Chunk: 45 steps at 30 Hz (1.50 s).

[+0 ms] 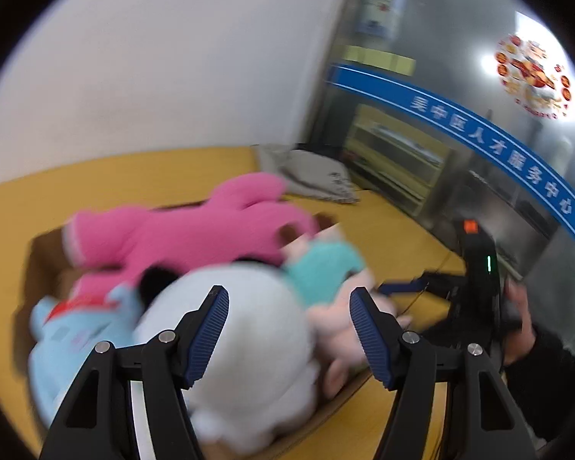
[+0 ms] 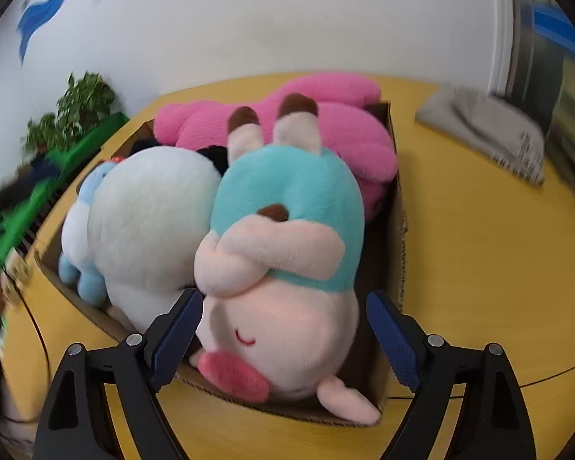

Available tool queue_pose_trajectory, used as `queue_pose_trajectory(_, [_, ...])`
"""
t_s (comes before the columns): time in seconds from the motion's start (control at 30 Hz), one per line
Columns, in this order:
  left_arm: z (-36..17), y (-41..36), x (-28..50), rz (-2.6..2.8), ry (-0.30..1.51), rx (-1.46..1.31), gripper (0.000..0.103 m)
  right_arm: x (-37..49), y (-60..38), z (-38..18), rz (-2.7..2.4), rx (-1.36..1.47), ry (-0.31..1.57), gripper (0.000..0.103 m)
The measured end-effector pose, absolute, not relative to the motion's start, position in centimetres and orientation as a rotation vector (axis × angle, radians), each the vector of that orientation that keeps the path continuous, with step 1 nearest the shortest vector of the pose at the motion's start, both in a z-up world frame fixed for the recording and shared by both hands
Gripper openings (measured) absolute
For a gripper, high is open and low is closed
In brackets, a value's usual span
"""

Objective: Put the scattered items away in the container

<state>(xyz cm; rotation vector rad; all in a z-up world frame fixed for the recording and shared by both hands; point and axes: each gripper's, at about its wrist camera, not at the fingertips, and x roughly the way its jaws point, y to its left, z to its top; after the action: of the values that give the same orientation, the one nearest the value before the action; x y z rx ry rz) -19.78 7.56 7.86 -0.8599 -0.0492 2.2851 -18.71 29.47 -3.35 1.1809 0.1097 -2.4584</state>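
A cardboard box (image 2: 396,230) on the yellow table (image 2: 479,253) holds several plush toys. In the right wrist view a teal-and-pink plush (image 2: 287,253) lies at the near right, a white plush (image 2: 149,214) beside it, a light blue plush (image 2: 80,268) at the left and a pink plush (image 2: 326,126) at the back. My right gripper (image 2: 287,339) is open, its jaws either side of the teal-and-pink plush's head. In the left wrist view my left gripper (image 1: 289,331) is open over the white plush (image 1: 245,345), with the pink plush (image 1: 195,234) behind.
A grey folded cloth (image 2: 487,130) lies on the table at the far right, also seen in the left wrist view (image 1: 314,176). A potted plant (image 2: 73,111) and green rack stand at the left. A white wall is behind; a glass partition (image 1: 460,145) is right.
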Motion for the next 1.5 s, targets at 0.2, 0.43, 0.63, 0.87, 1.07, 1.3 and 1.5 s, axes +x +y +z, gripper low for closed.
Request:
queue_pose_trajectory(0.2, [4.5, 17.4, -27.5, 2.196, 0.165, -1.028, 0.064, -18.5, 27.6, -5.7, -2.503, 1.176, 0.187, 0.083])
queue_pose_trajectory(0.43, [1.1, 19.4, -29.2, 2.126, 0.205, -1.113, 0.066, -20.3, 31.5, -5.4, -2.355, 1.323, -0.218, 0.061])
queue_pose_trajectory(0.63, [-1.1, 20.1, -29.9, 2.072, 0.208, -1.181, 0.069, -19.8, 30.6, -5.3, -2.38, 1.351, -0.144, 0.07])
queue_pose_trajectory(0.87, [2.0, 18.0, -27.7, 2.16, 0.193, -1.123, 0.07, -17.5, 30.6, -3.8, -2.438, 1.297, -0.053, 0.087])
queue_pose_trajectory(1.07, [6.4, 8.6, -20.5, 2.226, 0.087, -1.034, 0.069, -11.1, 32.6, -0.1, -2.53, 1.093, 0.006, 0.1])
queue_pose_trajectory(1.3, [1.7, -5.1, -14.1, 2.393, -0.055, -1.171, 0.07, -12.4, 31.3, -0.8, -2.524, 1.033, -0.065, 0.098])
queue_pose_trajectory(1.5, [-1.6, -8.2, -14.0, 2.407, -0.11, -1.232, 0.069, -15.8, 27.3, -4.8, -2.526, 1.171, 0.04, 0.091])
